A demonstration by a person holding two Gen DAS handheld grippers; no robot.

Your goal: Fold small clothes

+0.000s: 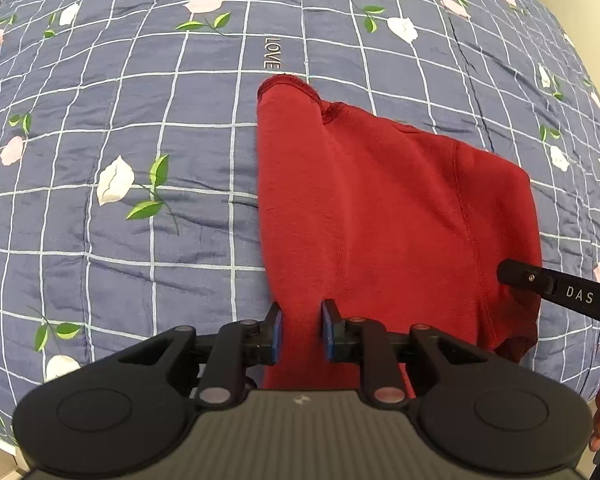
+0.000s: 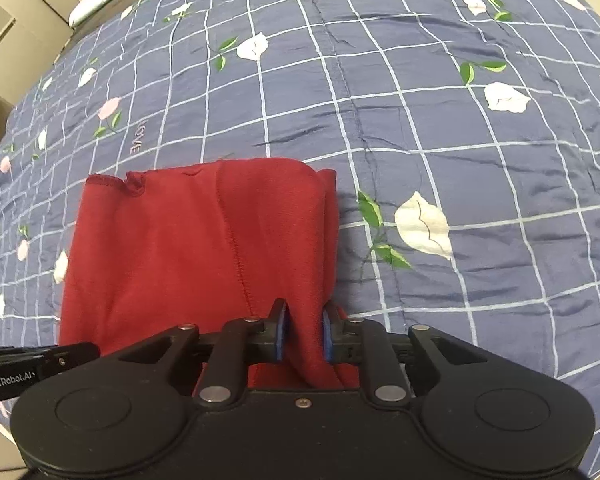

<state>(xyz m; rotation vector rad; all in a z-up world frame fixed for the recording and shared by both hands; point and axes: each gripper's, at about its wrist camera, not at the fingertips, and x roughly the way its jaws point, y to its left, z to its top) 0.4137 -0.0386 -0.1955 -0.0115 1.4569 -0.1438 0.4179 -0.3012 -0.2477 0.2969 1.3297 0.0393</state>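
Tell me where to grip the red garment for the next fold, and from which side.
Grip the red garment at its two near-edge corners, coming in from the near side. That edge lies straight across both grippers: the left gripper and right gripper each already have cloth between their pads there.

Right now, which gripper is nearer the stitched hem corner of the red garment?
Left. The left gripper holds the red garment along the edge leading to the stitched hem corner; the right gripper pinches the opposite edge.
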